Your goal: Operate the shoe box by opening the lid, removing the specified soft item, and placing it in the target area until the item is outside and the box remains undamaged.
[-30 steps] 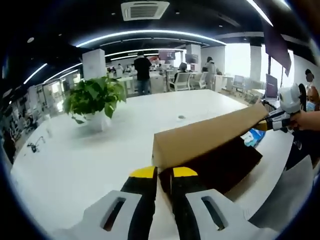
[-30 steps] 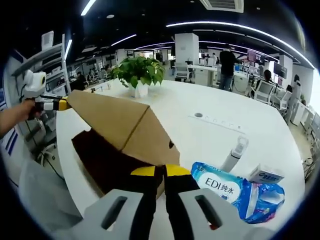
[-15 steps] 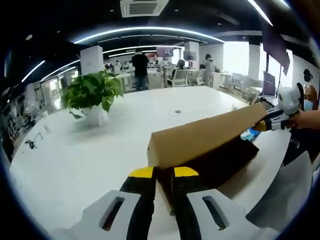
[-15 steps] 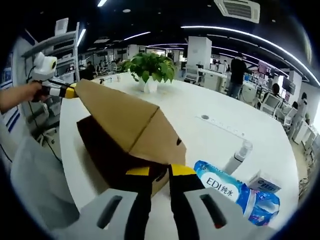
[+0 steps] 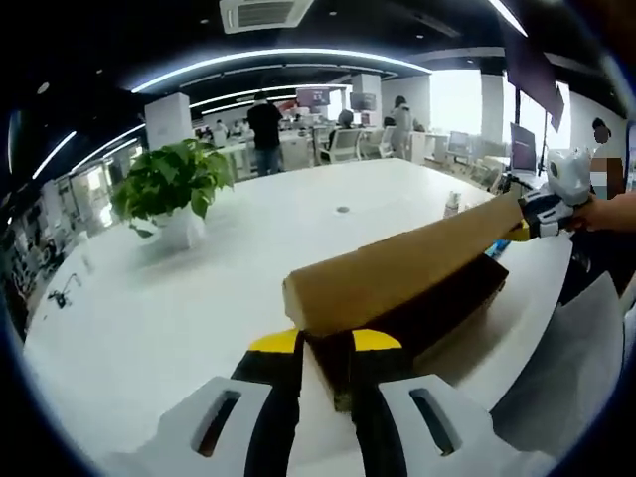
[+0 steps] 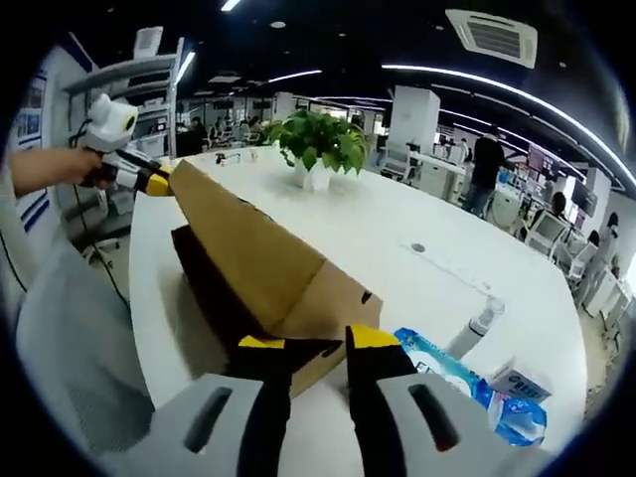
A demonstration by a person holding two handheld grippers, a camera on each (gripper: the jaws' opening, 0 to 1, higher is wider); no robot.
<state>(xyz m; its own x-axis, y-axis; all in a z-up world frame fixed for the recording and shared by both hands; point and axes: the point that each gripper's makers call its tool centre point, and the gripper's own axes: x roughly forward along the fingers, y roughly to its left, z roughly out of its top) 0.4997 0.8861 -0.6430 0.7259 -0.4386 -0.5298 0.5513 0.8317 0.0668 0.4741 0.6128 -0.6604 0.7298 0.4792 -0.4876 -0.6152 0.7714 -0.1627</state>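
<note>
While the lid (image 5: 397, 268) hangs half raised over the box (image 5: 427, 318), the step in hand is to swing it fully open without tearing the hinge. Seen from the left gripper view, a plant (image 5: 164, 189) stands far left on the white counter (image 5: 149, 318), and the left gripper (image 5: 325, 343) sits at the near corner of the box, its yellow-tipped jaws a little apart; whether they pinch the lid edge I cannot tell. At the far right end the right gripper (image 5: 532, 221) meets the lid's other corner. In the right gripper view the left gripper (image 6: 149, 179) is at the far left corner, the lid slopes down toward the right gripper (image 6: 316, 343), whose jaws stand slightly apart at the near corner, grip unclear. A blue pack (image 6: 467, 383) lies right of the box. Both ends should rise evenly, slowly, keeping the lid untwisted. The soft item is presumably inside, hidden.
</note>
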